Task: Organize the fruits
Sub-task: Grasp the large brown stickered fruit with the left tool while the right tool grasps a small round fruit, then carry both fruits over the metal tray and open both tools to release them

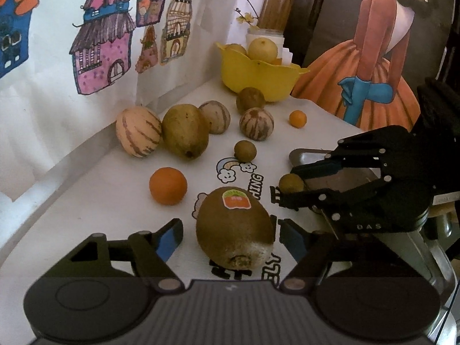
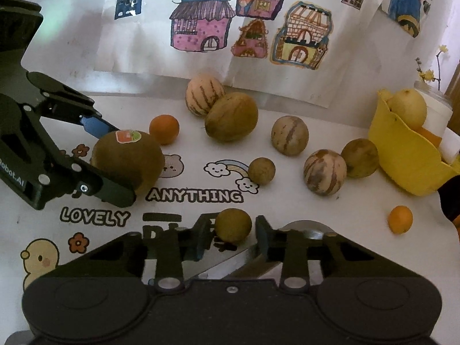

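Left gripper (image 1: pixel 230 237) straddles kiwi (image 1: pixel 234 228) on white table (image 1: pixel 86 207), jaws apart, gap visible on left side. Right gripper (image 2: pixel 231 234) clamped on small brown fruit (image 2: pixel 233 224) beside metal tray (image 1: pixel 310 155). Yellow bowl (image 2: pixel 408 158) at far right holds pale fruit.

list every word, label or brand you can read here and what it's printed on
"ANYTHING": on the white tablecloth, under the rainbow print.
"LOVELY": tablecloth, near the flower print.
"obot.AI" (start cut off): side of the left gripper.
"DAS": body of the right gripper, partial.
Sticker on the kiwi: text too blurred to read.
Bold black letters under the right gripper: mostly hidden.
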Demonstrator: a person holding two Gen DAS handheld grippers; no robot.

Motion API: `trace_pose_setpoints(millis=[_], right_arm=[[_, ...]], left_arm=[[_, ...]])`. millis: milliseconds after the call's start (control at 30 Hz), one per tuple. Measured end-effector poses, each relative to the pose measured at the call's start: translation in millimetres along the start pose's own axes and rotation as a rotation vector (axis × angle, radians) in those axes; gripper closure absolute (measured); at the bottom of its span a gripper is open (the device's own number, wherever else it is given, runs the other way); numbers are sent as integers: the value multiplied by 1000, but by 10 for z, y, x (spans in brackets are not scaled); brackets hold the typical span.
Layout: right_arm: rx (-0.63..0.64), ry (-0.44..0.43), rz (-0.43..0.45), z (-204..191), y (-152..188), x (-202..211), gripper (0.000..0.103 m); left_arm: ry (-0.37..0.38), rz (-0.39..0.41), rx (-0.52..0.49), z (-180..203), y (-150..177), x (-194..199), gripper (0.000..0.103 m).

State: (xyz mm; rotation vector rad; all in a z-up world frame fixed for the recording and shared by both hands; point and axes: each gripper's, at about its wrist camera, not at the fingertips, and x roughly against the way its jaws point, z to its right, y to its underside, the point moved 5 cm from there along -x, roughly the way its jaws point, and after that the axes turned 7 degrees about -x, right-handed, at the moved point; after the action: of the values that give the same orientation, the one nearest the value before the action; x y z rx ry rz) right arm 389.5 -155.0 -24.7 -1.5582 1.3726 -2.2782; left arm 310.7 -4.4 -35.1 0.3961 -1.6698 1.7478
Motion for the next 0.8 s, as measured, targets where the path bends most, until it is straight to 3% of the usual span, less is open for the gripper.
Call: trace_pose_setpoints(millis=[400,800], right_arm=[[-1,3,8,-7,5,12,73],[7,60,77,-82,73,131,73]], left_arm=[[0,-3,-45,44,-21,-61,43],[10,0,-1,6,-33,-51,45]])
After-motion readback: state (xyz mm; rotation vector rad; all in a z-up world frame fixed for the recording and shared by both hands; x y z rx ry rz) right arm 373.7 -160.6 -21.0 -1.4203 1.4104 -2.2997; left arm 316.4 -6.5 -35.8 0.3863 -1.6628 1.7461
